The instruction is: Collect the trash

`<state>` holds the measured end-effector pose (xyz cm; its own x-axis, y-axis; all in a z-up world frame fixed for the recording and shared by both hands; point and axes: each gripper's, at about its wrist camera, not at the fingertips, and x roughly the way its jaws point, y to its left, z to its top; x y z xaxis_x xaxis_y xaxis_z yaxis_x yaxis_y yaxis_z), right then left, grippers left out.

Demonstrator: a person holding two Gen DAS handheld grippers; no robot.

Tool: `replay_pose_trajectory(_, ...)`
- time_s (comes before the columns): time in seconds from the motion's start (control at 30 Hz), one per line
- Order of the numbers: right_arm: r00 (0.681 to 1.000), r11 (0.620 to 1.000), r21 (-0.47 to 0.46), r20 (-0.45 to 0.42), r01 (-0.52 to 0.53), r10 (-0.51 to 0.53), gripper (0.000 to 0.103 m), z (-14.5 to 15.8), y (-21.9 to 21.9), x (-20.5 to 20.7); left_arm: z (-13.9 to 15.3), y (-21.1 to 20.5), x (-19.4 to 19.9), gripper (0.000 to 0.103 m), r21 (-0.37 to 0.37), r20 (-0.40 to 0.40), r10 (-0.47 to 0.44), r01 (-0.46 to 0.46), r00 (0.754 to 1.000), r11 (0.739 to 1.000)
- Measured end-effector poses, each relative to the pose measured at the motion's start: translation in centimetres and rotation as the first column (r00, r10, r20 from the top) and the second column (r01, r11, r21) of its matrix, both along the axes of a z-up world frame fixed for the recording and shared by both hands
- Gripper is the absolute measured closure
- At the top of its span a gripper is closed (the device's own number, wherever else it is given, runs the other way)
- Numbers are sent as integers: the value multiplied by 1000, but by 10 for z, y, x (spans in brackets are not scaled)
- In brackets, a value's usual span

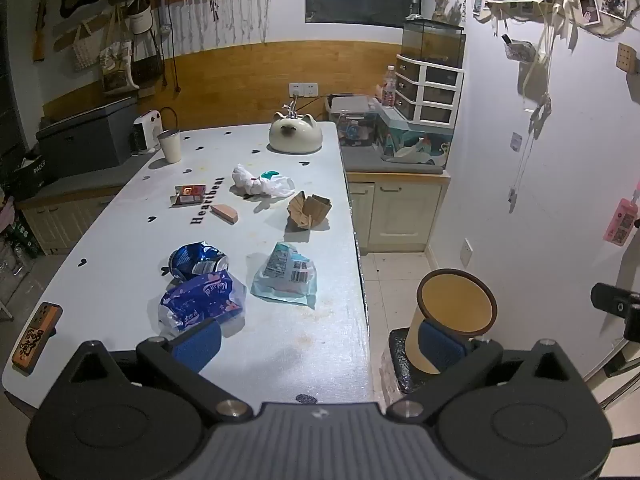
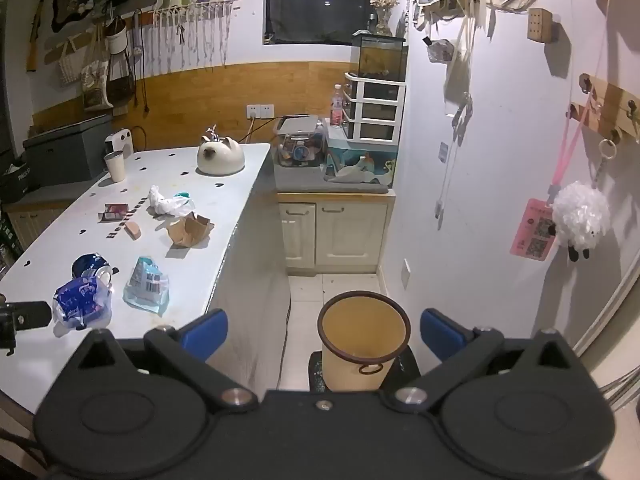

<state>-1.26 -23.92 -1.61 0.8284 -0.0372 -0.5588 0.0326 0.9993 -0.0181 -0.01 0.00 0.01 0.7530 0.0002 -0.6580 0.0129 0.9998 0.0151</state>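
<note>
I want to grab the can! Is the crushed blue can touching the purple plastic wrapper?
Touching. In the left wrist view the crushed blue can rests against the purple plastic wrapper; no gap shows.

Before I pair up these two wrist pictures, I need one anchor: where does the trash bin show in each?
Left wrist: trash bin at lower right, on the floor beside the table, partly behind the gripper's finger.
Right wrist: trash bin at lower centre, between the two open fingers.
Shared landmark: cat-shaped pot at the table's far end.

A cat-shaped pot (image 1: 295, 135) and cup (image 1: 170, 145) stand apart.
</note>
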Motion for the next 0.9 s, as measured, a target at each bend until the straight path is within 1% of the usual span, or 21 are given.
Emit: replay_pose_trajectory(0.9,1000,1000,-7,0,2,-2,0,0,2,-2,0,0,0,0,3,1,0,0,1000,1000)
